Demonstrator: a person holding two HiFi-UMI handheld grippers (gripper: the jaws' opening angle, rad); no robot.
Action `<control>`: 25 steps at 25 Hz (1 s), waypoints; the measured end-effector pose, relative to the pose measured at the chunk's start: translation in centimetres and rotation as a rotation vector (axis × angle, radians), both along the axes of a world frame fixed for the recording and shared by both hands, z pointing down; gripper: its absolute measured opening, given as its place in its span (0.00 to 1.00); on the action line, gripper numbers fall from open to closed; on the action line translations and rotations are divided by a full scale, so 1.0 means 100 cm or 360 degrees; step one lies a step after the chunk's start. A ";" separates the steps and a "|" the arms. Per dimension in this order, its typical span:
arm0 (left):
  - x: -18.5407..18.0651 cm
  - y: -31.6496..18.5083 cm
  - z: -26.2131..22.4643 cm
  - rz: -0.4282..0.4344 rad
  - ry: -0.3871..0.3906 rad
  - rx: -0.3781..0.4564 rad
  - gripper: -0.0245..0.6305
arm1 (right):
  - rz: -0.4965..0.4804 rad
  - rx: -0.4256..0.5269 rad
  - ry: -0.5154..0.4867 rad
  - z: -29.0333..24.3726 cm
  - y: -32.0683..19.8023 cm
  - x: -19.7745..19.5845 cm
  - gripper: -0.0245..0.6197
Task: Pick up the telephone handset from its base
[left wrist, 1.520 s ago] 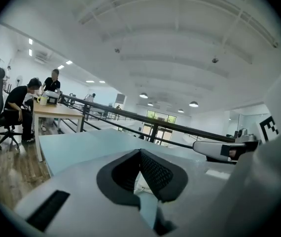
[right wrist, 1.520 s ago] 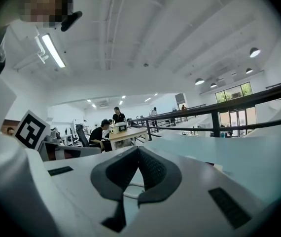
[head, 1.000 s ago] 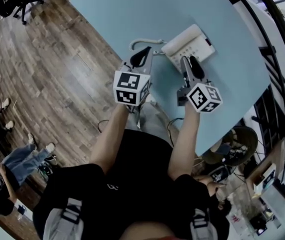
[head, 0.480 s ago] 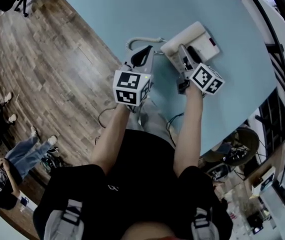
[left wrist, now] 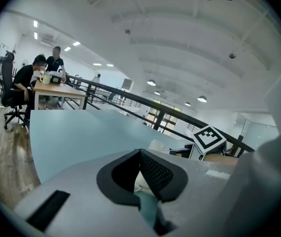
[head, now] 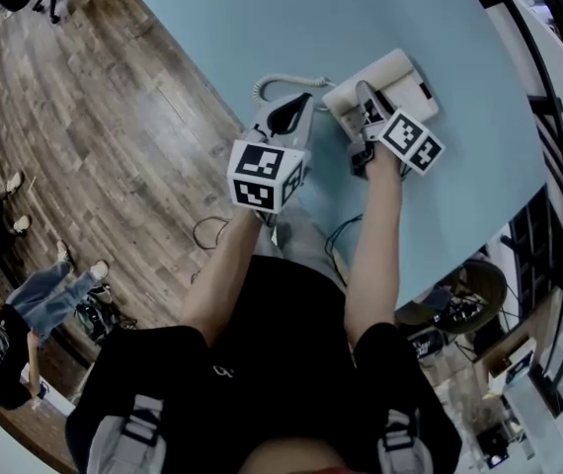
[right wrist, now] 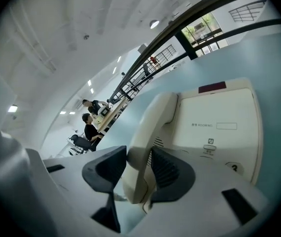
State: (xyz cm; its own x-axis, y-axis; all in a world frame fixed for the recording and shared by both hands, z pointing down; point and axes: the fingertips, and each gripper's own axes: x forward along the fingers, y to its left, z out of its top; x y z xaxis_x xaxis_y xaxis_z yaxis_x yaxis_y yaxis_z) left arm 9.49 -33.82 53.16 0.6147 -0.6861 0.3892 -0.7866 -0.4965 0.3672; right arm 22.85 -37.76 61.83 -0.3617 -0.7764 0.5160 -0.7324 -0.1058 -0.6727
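Handset (right wrist: 148,127): cream plastic, curved, lying in its cradle along the left side of the base (right wrist: 219,127), toward the near edge of the desk (head: 262,28). Not lifted yet. Right gripper (right wrist: 139,152): jaws closing, pads against both sides of its lower end. Left gripper (left wrist: 140,154): pinched together, empty, beside the cord (head: 281,80). Remaining, by my reading: firm the grip, then raise.
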 end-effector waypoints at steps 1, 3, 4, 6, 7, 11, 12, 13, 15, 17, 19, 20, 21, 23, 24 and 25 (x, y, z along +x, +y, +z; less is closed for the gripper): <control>-0.001 0.000 -0.001 -0.0003 0.0010 -0.0001 0.04 | 0.0022 -0.0013 -0.0026 0.001 0.000 0.001 0.26; -0.002 0.001 -0.005 -0.0010 0.0033 0.0000 0.04 | 0.0066 -0.0012 -0.0099 -0.001 0.000 0.002 0.22; -0.003 0.001 -0.007 -0.0013 0.0039 0.0006 0.04 | 0.0088 -0.0001 -0.0122 -0.003 -0.001 0.002 0.20; -0.007 0.002 -0.012 -0.0020 0.0047 0.0019 0.04 | 0.0129 0.0027 -0.0138 -0.008 -0.001 0.000 0.18; -0.009 0.003 -0.014 -0.0023 0.0050 0.0024 0.04 | 0.0146 0.0045 -0.0143 -0.010 0.001 -0.002 0.16; -0.022 0.006 -0.026 -0.0033 0.0061 0.0058 0.04 | 0.0111 0.0144 -0.0127 -0.028 0.008 -0.017 0.15; -0.025 0.006 -0.029 -0.0037 0.0065 0.0070 0.04 | 0.0090 0.0184 -0.0118 -0.037 0.009 -0.023 0.15; -0.027 0.006 -0.033 -0.0041 0.0070 0.0083 0.04 | 0.0076 0.0229 -0.0111 -0.047 0.010 -0.027 0.15; -0.031 0.007 -0.042 -0.0043 0.0078 0.0114 0.04 | 0.0068 0.0322 -0.0098 -0.071 0.014 -0.035 0.15; -0.036 0.008 -0.055 -0.0044 0.0084 0.0156 0.04 | 0.0042 0.0436 -0.0069 -0.099 0.018 -0.043 0.15; -0.041 0.009 -0.071 -0.0044 0.0090 0.0209 0.04 | -0.0007 0.0562 -0.0016 -0.129 0.022 -0.051 0.15; -0.043 0.009 -0.080 -0.0042 0.0093 0.0238 0.04 | -0.0026 0.0614 0.0019 -0.143 0.025 -0.054 0.15; -0.046 0.009 -0.089 -0.0042 0.0096 0.0267 0.04 | -0.0042 0.0660 0.0060 -0.156 0.027 -0.057 0.15; -0.054 0.007 -0.107 -0.0048 0.0106 0.0327 0.04 | -0.0077 0.0740 0.0151 -0.179 0.032 -0.064 0.15; -0.057 0.005 -0.116 -0.0051 0.0113 0.0357 0.04 | -0.0098 0.0779 0.0204 -0.190 0.033 -0.067 0.15; -0.060 0.003 -0.125 -0.0051 0.0122 0.0387 0.04 | -0.0122 0.0824 0.0262 -0.202 0.034 -0.069 0.15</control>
State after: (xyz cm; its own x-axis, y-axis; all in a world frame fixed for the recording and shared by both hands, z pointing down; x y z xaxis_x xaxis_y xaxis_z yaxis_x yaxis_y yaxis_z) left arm 3.52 -33.51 40.61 0.6126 -0.7733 0.1635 -0.7777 -0.5528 0.2993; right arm 15.90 -34.35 41.62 -0.3740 -0.9186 0.1279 -0.8249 0.2664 -0.4986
